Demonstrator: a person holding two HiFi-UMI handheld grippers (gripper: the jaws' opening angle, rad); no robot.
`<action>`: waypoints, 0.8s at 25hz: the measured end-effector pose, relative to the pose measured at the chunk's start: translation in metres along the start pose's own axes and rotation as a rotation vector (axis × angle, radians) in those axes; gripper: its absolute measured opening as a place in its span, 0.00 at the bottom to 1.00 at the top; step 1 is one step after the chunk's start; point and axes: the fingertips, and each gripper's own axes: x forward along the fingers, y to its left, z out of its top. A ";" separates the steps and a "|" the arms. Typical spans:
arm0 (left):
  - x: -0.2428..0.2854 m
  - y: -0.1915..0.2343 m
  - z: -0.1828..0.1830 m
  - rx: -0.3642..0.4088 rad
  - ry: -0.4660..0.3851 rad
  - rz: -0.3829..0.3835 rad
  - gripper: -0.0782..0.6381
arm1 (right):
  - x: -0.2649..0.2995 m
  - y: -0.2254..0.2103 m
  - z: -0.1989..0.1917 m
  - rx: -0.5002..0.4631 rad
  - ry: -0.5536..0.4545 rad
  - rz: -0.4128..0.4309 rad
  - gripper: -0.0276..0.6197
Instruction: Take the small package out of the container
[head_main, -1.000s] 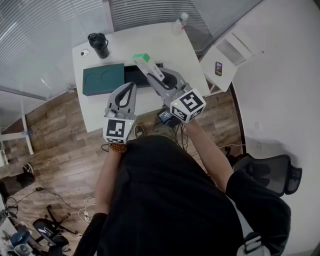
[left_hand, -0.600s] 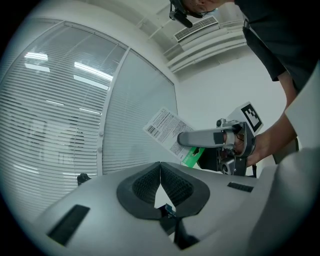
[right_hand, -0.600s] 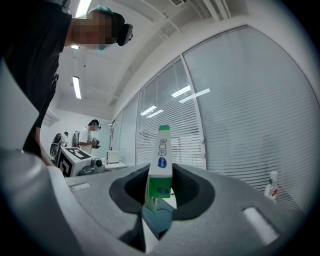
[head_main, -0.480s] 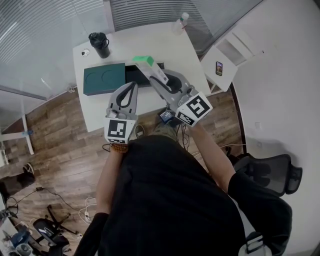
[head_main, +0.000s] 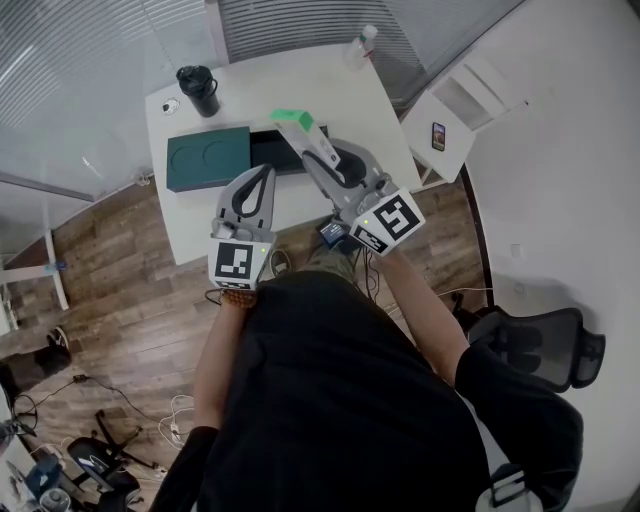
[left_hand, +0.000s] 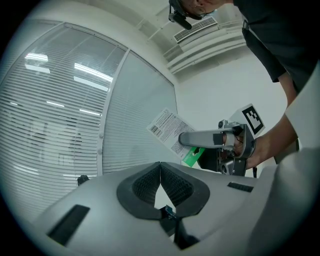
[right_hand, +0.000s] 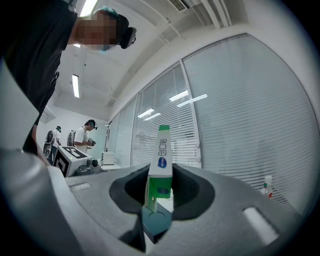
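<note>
- Small package (right_hand: 161, 161) is pinched in your right gripper (head_main: 308, 146), up in the air over the container (head_main: 262, 151) on the desk (head_main: 300, 80)
- your left gripper (left_hand: 160, 165) is closed on nothing

White tabletop (head_main: 330, 90); dark green box (head_main: 207, 158) with two round recesses, just beside black container (head_main: 272, 150); black tumbler (head_main: 198, 90) far-left corner; clear bottle (head_main: 360, 45) far-right edge.

Container (head_main: 268, 152) on table (head_main: 300, 80), mug (head_main: 197, 90) behind it
</note>
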 end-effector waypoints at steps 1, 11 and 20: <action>0.000 0.000 0.000 -0.001 0.001 0.002 0.11 | 0.000 0.000 -0.001 0.006 -0.001 0.000 0.18; -0.002 0.003 -0.005 -0.014 0.010 0.000 0.11 | -0.001 -0.006 -0.009 0.070 0.000 0.002 0.18; -0.005 0.007 -0.003 -0.040 0.008 0.008 0.11 | 0.001 -0.007 -0.011 0.085 0.000 -0.006 0.18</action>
